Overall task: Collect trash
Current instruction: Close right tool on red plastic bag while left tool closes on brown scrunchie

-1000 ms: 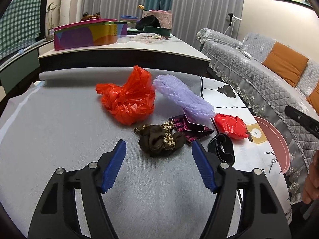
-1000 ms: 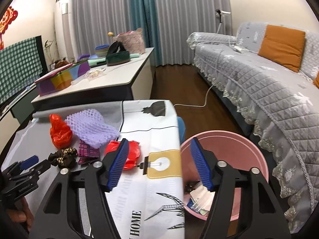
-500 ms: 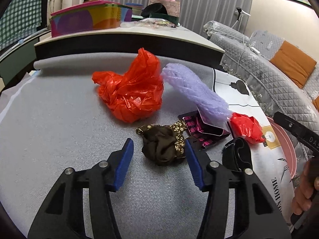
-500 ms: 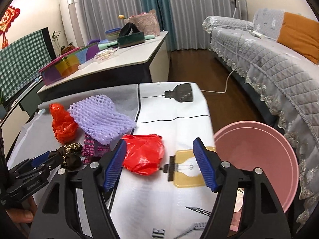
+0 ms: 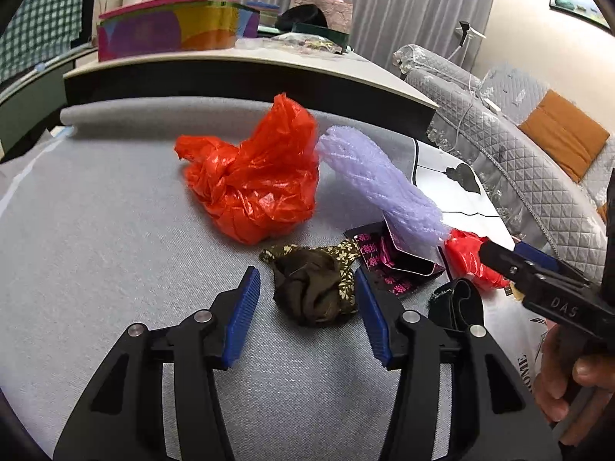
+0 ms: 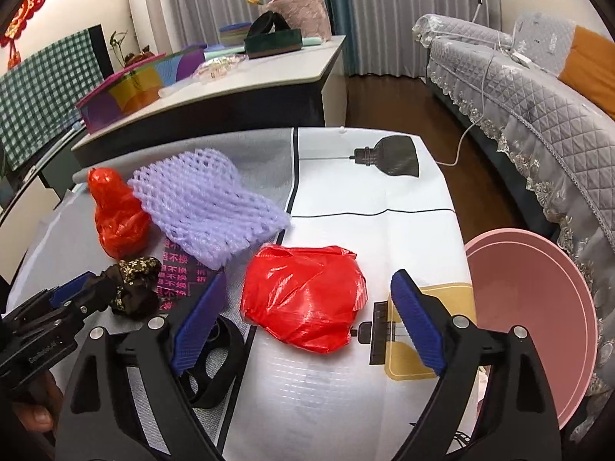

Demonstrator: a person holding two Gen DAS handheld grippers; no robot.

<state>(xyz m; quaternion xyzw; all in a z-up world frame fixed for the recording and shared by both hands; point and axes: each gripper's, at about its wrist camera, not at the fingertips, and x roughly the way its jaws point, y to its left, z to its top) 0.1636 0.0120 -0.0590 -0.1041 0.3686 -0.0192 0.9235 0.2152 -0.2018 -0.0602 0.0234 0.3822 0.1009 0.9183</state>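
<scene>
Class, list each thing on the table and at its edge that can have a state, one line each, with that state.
Left hand-held gripper: open, astride the brown cloth.
Right hand-held gripper: open, astride the red bag.
Brown cloth: bunched.
Red bag: crumpled.
Orange bag: knotted.
Purple foam net: flattened.
Pink bin: open.

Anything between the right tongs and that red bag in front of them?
No. In the right wrist view, the right tongs stand open around the red bag, with only bare white tablecloth between pads and bag.
</scene>
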